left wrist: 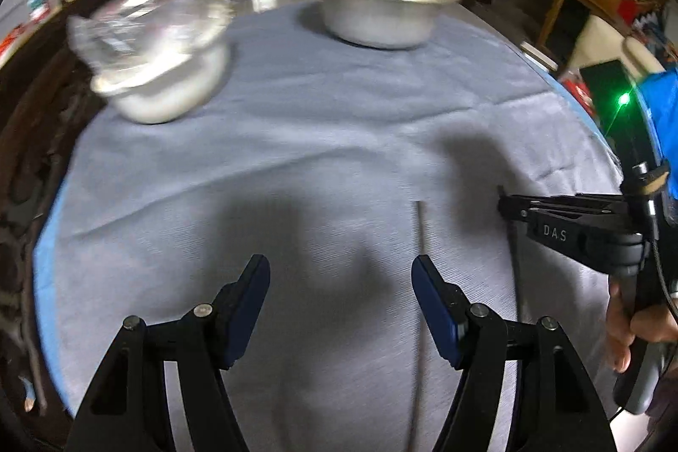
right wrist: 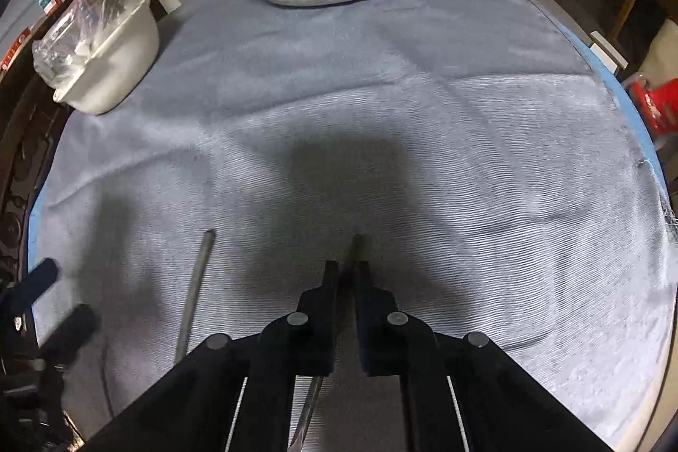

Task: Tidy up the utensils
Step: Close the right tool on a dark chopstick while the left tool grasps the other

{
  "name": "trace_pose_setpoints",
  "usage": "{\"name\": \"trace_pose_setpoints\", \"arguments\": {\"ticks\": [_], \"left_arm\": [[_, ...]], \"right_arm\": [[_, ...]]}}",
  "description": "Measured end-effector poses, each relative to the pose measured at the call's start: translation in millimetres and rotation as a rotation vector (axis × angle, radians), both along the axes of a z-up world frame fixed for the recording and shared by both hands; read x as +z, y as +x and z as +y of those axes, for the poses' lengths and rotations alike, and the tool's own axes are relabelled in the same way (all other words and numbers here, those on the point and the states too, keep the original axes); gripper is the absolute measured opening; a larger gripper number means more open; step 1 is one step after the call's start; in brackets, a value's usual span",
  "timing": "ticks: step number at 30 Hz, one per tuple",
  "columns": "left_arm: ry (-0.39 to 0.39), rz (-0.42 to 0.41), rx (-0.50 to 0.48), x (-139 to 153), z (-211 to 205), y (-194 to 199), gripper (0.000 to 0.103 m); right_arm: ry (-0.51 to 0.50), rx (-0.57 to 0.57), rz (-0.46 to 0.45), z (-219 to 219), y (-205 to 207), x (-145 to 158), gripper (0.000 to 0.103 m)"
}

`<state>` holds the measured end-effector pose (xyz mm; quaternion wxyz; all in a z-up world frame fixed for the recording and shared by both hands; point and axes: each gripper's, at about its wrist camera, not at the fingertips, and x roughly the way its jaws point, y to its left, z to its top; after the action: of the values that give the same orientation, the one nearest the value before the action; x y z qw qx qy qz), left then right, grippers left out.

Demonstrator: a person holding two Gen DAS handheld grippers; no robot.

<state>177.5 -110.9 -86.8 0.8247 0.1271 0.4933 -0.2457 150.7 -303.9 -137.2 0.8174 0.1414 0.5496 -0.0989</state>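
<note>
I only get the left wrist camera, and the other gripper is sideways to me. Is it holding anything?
Observer: Yes. The right gripper is shut on a thin metal utensil that lies on the cloth.
Operator: What's the blurry shiny stuff in the white bowl?
Observer: The right wrist view shows it sharply: a crumpled clear plastic bag sitting in the white bowl.
</note>
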Motion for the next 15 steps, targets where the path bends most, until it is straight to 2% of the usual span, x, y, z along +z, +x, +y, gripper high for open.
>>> {"name": "trace_pose_setpoints", "arguments": {"ticks": [8, 13, 14, 15], "left_arm": [[0.023, 0.060, -0.068, -26, -44, 8, 0.068], [0.029, 0.124, -0.073, -39, -51, 14, 0.045], [0.028, 0.123, -0.066, -40, -51, 15, 0.045], [0.022, 0.118, -0.067, -39, -51, 15, 0.038]], "right_arm": [[0.034, 0.027, -0.007, -13, -7, 2, 0.008], [0.052, 0.038, -0.003, -20, -11, 5, 0.008], [0.052, 0.041, -0.003, -20, -12, 6, 0.008], [0.051, 0.044, -0.003, -22, -11, 6, 0.008]]}}
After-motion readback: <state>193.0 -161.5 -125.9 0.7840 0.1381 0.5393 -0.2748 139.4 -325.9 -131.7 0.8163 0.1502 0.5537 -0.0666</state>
